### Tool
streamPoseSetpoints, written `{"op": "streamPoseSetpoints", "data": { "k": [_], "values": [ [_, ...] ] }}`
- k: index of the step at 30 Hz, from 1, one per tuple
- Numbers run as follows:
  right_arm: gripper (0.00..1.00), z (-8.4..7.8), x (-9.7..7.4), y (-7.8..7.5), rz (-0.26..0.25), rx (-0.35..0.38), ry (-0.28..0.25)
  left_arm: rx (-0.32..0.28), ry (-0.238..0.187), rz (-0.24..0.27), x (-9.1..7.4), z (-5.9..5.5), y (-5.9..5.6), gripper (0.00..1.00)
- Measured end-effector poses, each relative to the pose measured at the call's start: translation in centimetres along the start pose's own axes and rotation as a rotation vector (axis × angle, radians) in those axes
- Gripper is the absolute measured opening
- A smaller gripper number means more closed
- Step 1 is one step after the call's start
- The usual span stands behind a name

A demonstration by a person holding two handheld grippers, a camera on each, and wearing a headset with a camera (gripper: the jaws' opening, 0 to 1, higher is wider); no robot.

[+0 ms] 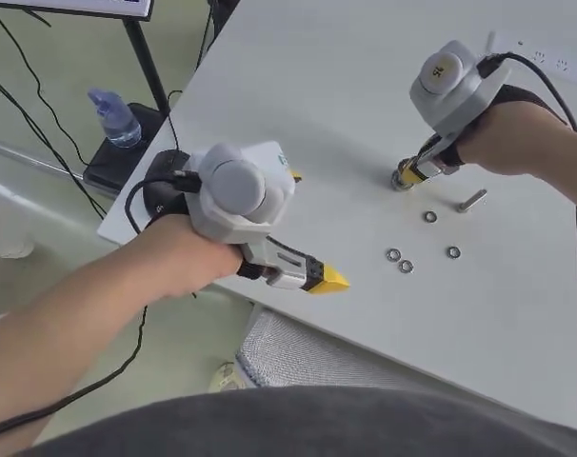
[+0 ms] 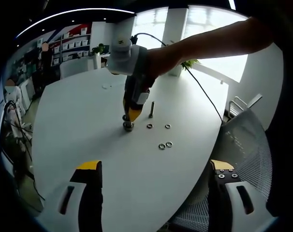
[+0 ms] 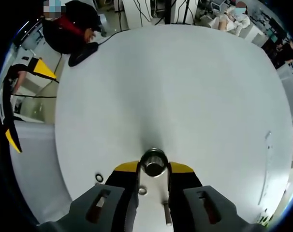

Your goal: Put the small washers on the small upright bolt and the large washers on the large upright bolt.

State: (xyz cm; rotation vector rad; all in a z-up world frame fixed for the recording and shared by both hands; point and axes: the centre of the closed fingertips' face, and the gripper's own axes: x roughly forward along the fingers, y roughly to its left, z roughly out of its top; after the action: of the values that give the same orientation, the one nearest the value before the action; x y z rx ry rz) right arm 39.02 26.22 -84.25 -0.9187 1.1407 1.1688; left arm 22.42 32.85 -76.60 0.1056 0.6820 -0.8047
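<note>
Right tongs (image 3: 154,168) with yellow tips, pressed in on both sides of the large upright bolt (image 3: 153,160) and pinching it at the very ends of the jaws. In the left gripper view, the same tongs pointing almost straight down onto that bolt, which stands on the white tabletop (image 1: 346,86). Left tongs (image 2: 153,166) spread wide and gripping nothing, held above the near edge of the tabletop, well apart from both bolts. Near the large bolt, on the person's right side, the small bolt (image 1: 471,200): slim, silver, upright in the left gripper view, standing free of either tool. Four small washers (image 1: 429,216) lying loose and flat on the tabletop near the bolts. One between the two bolts and slightly nearer the person, one (image 1: 453,252) nearer again on the right. A pair (image 1: 393,254) just beside each other, closest to the person; touching or not, too small to tell. At the far right edge of the tabletop, a white power strip (image 1: 555,65). Under the near edge, a grey mesh chair (image 1: 298,357). Off to the left, down beside the tabletop, a clear spray bottle (image 1: 115,116) with a pale blue top.
</note>
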Motion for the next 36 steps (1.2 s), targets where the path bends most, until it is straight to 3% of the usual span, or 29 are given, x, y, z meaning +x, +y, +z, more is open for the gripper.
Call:
{"op": "streamPoseSetpoints", "data": {
  "k": [27,36],
  "values": [
    [0.22,-0.2,1.8,0.4,0.007,0.003,0.027,-0.007,-0.008,0.011,0.0,0.0,0.3,0.91],
    [0.22,-0.4,2.1,0.0,0.002,0.006,0.021,0.031,0.005,0.014,0.4,-0.1,0.5,0.92]
  ]
}}
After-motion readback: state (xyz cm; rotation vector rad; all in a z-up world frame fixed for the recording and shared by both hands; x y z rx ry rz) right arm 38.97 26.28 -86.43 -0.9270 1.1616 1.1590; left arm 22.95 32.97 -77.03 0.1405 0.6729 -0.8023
